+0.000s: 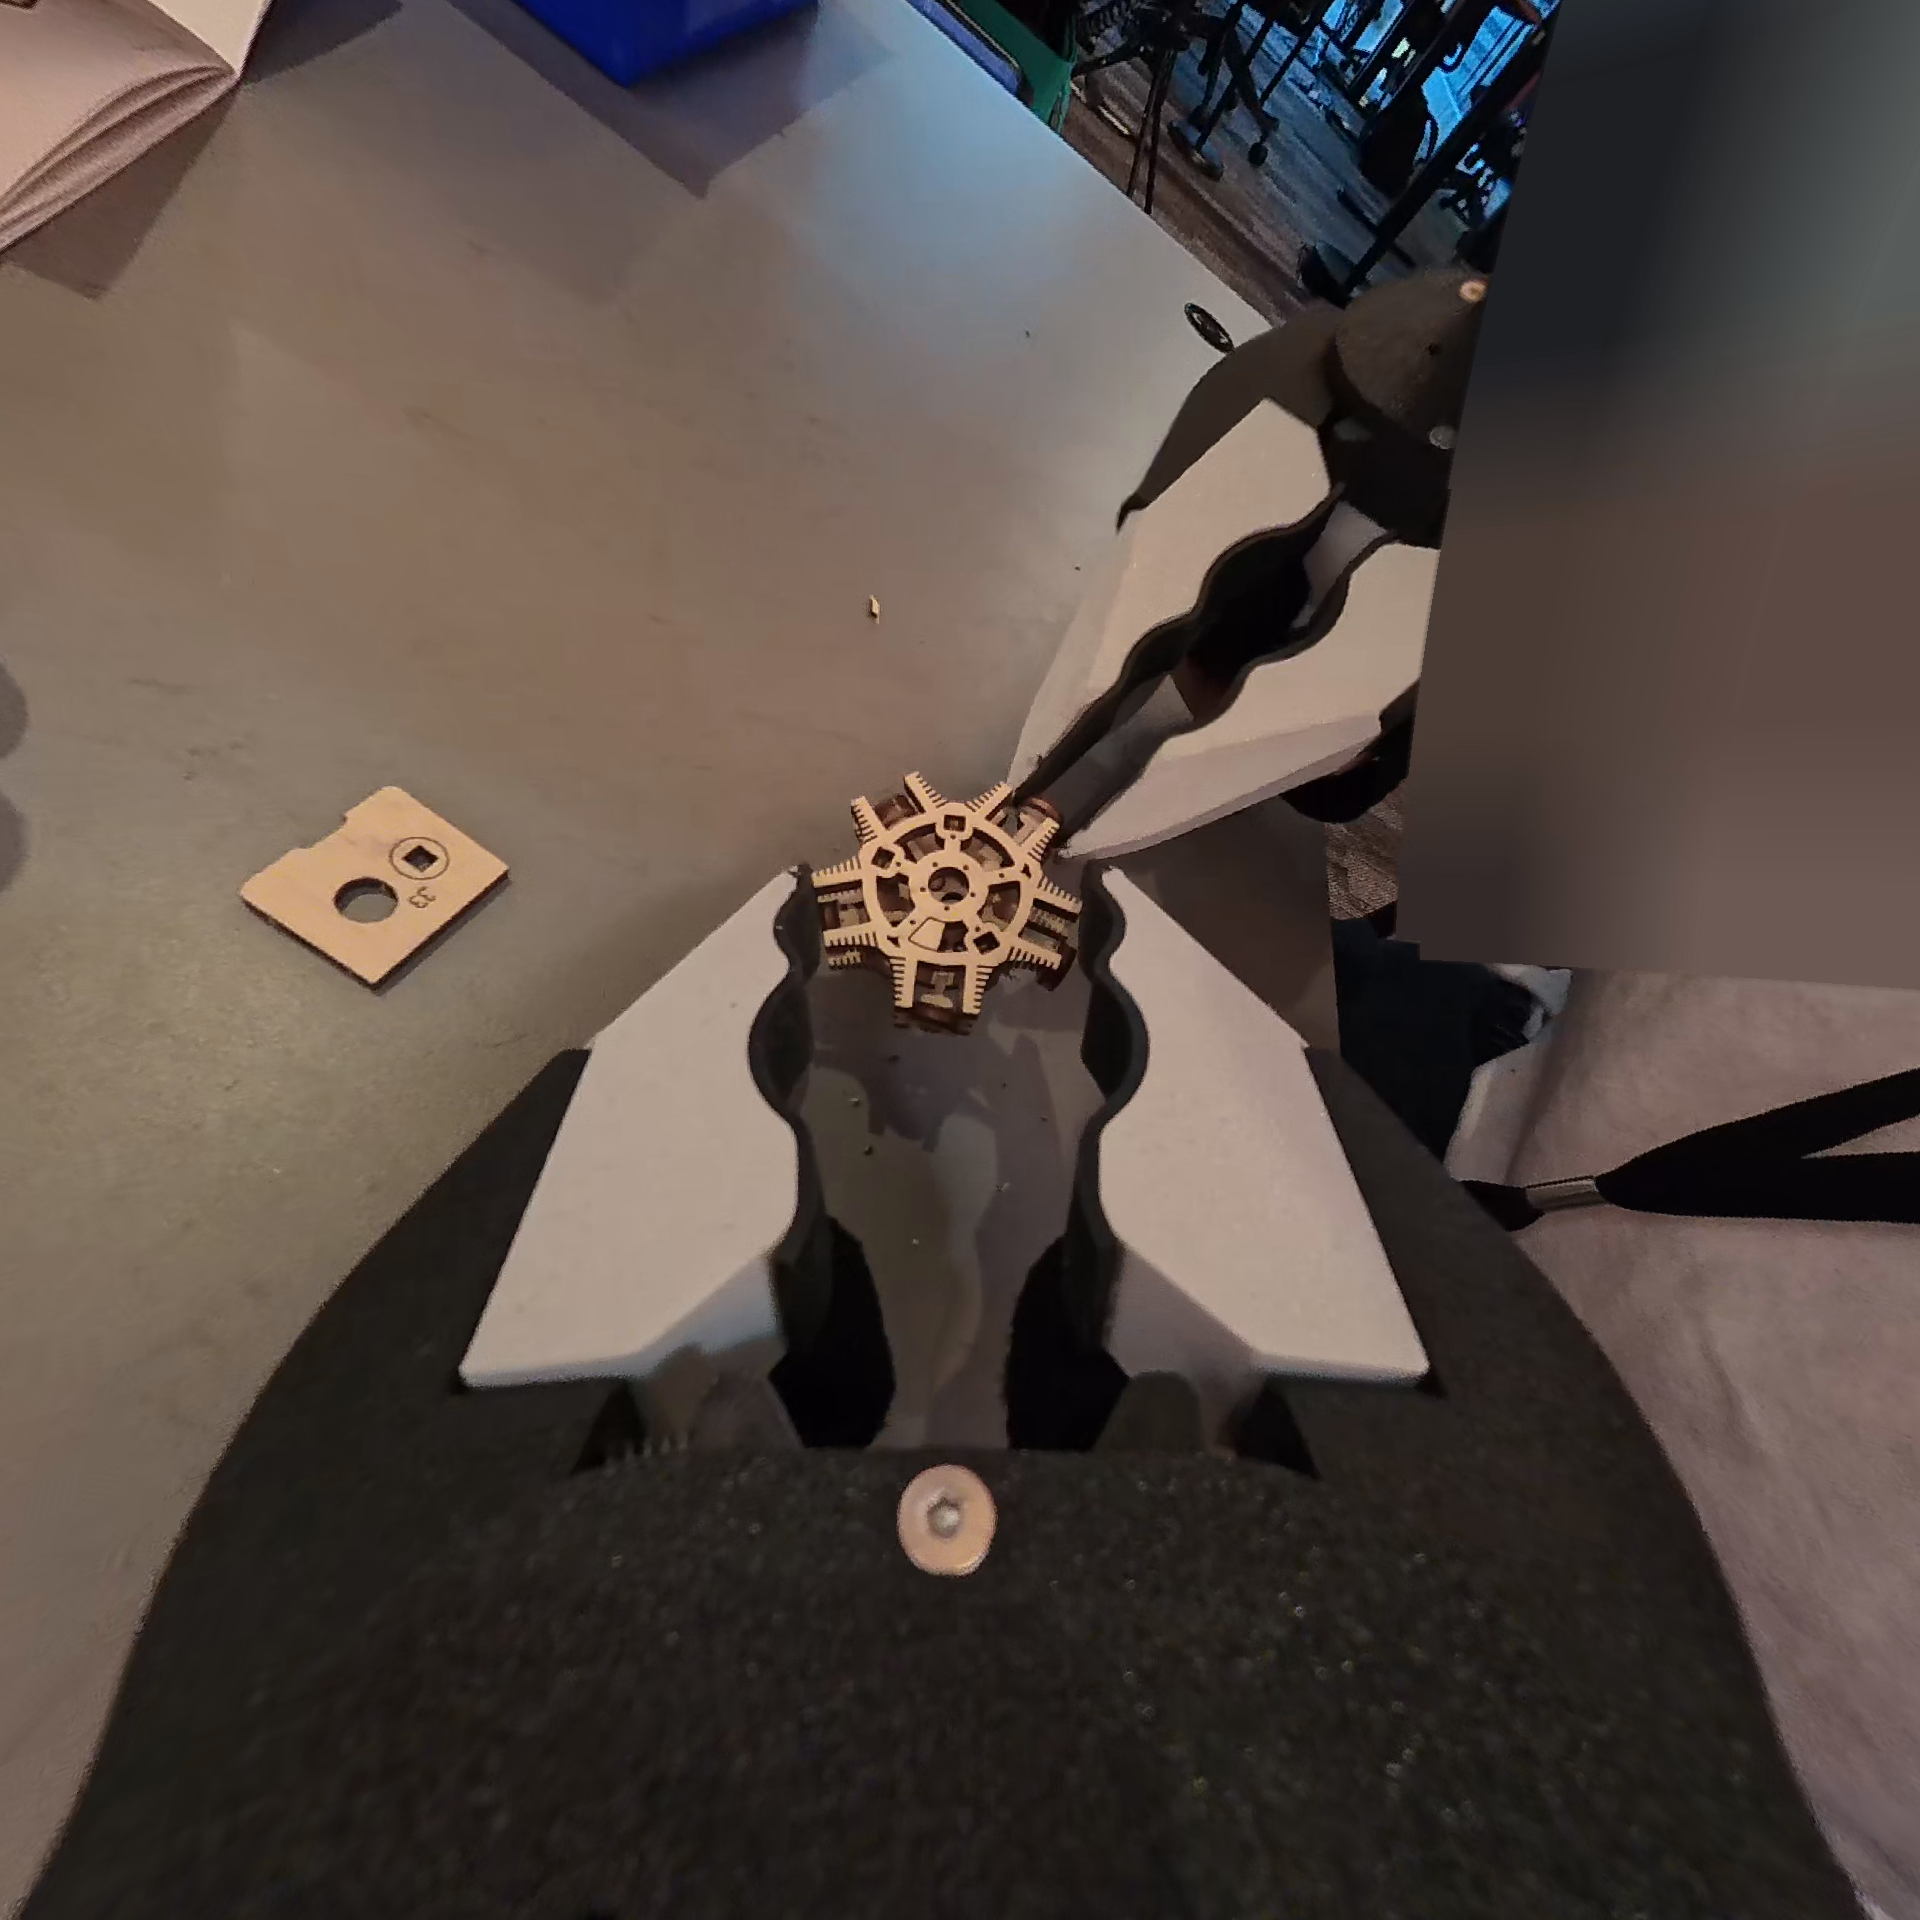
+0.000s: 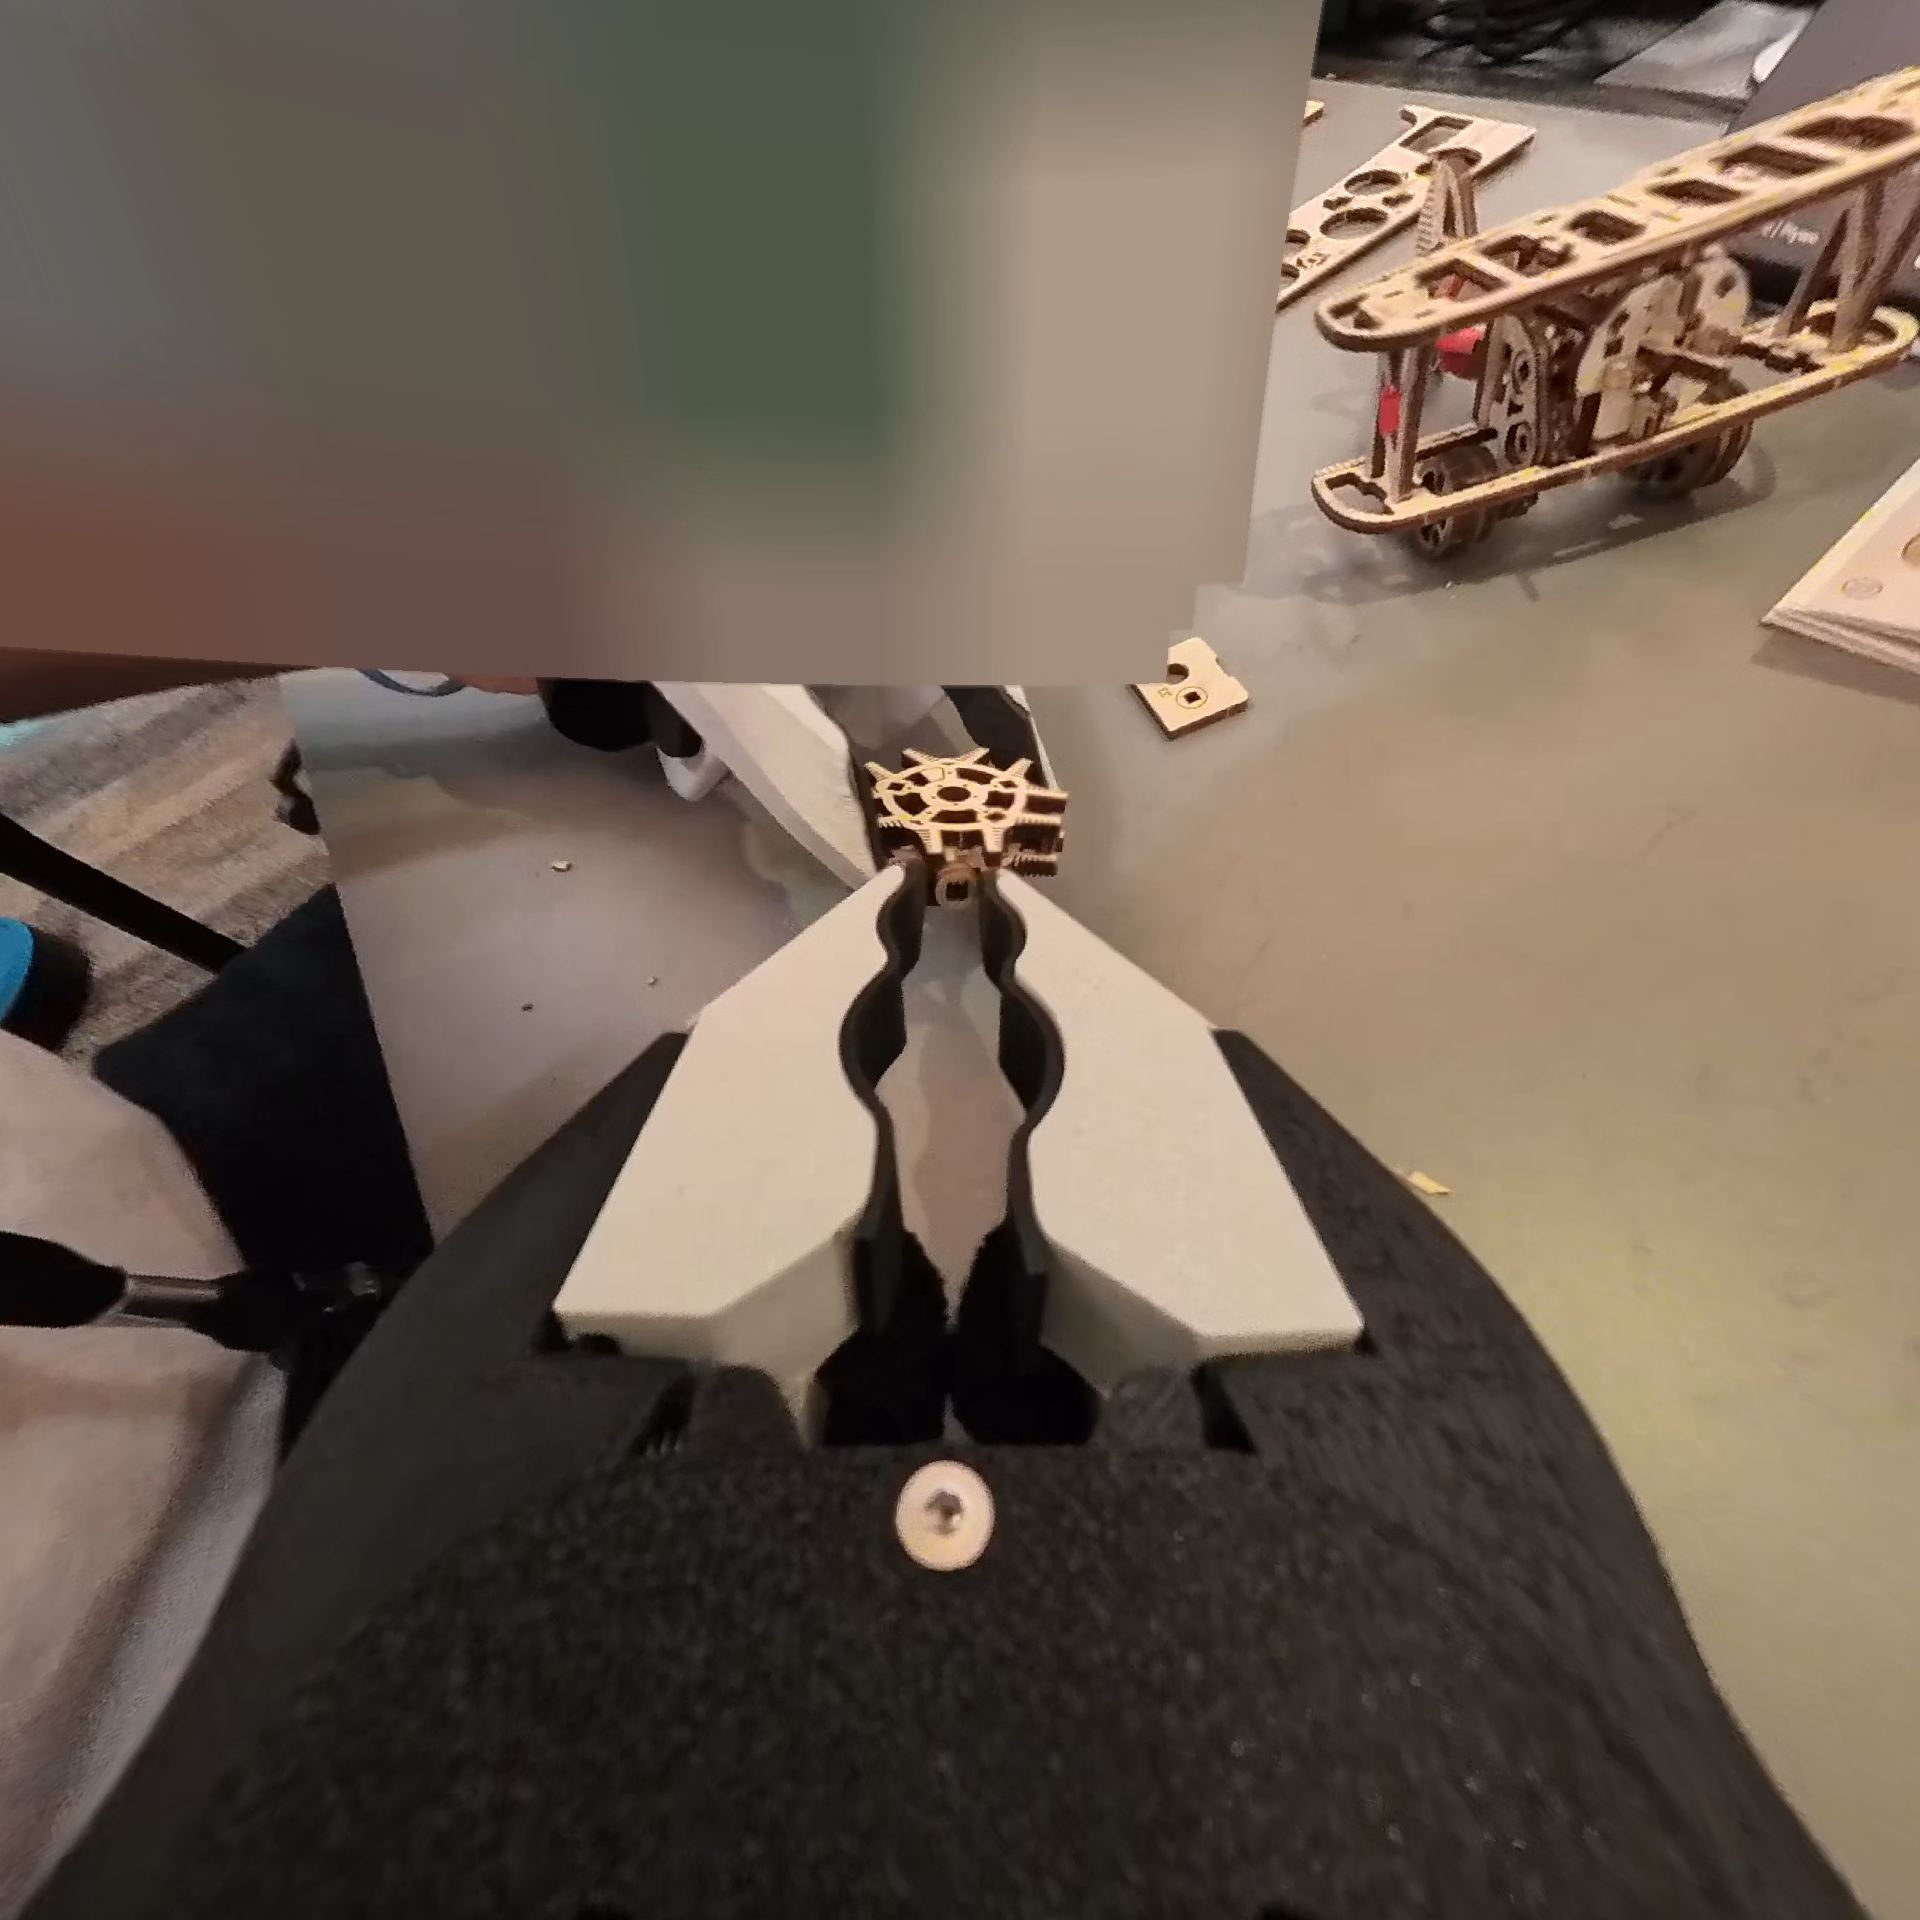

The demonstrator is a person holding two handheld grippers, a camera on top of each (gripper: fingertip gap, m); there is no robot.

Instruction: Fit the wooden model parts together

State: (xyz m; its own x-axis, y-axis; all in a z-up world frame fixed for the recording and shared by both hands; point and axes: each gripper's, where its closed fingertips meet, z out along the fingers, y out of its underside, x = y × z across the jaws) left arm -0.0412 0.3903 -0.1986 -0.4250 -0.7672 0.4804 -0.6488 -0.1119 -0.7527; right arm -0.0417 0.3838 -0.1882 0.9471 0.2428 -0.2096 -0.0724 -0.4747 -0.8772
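A round wooden engine part (image 1: 945, 904) with finned spokes sits between the tips of my left gripper (image 1: 940, 894), whose jaws are wide and closed on its rim, just above the grey table (image 1: 468, 520). My right gripper (image 2: 951, 883) is nearly closed on a small wooden piece (image 2: 956, 881) with a square hole, pressed against the edge of the engine part (image 2: 966, 810). In the left wrist view the right gripper (image 1: 1044, 821) comes in from the upper right and touches the part's upper right rim.
A flat wooden plate with holes (image 1: 374, 883) lies left of the grippers and shows in the right wrist view (image 2: 1190, 691). A wooden biplane model (image 2: 1610, 343), cut-out sheets (image 2: 1382, 187) and a booklet (image 2: 1849, 592) lie farther off. A person's lap (image 1: 1714, 1351) is beside the table edge. My two grippers' fingertips are within a few centimetres of each other. My left gripper's tips are some 15 cm from the wooden biplane model (image 2: 1610, 343).
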